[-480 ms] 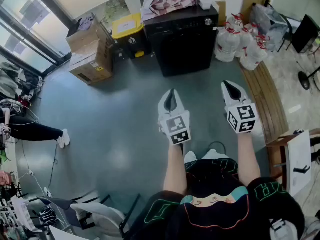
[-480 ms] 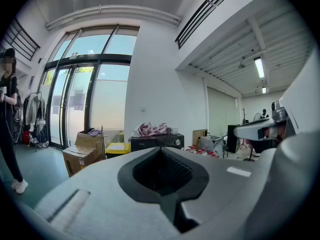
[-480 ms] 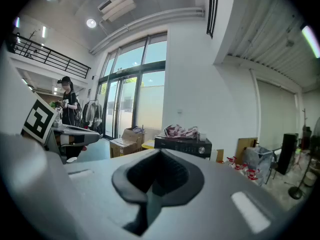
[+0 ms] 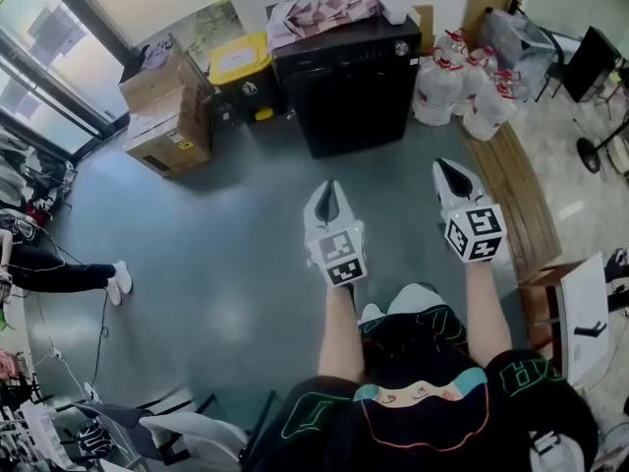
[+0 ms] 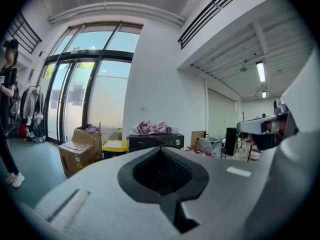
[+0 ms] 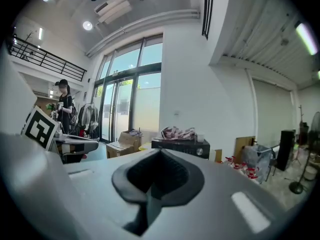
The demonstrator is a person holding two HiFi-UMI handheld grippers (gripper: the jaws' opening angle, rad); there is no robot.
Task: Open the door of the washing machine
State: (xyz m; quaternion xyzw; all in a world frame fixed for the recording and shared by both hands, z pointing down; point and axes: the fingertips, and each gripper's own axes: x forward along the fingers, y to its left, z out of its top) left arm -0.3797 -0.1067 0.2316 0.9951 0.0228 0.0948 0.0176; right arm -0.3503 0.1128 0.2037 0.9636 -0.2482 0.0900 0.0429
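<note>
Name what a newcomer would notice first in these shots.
Two white grippers are held out side by side mid-frame in the head view, left gripper and right gripper, both shut and empty. Beyond them, near the top of that view, stands a black washing machine, door shut, with a checked cloth heaped on top.

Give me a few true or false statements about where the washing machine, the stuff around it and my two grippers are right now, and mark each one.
1. A patterned cloth lies on top of the black washing machine. True.
2. The left gripper is gripping the machine's door. False: it is shut on nothing, with open floor between it and the machine.
3. The yellow-lidded bin stands to the right of the machine. False: in the head view it is on the left, between the machine and the cardboard boxes.
4. The right gripper is shut and empty. True.
</note>
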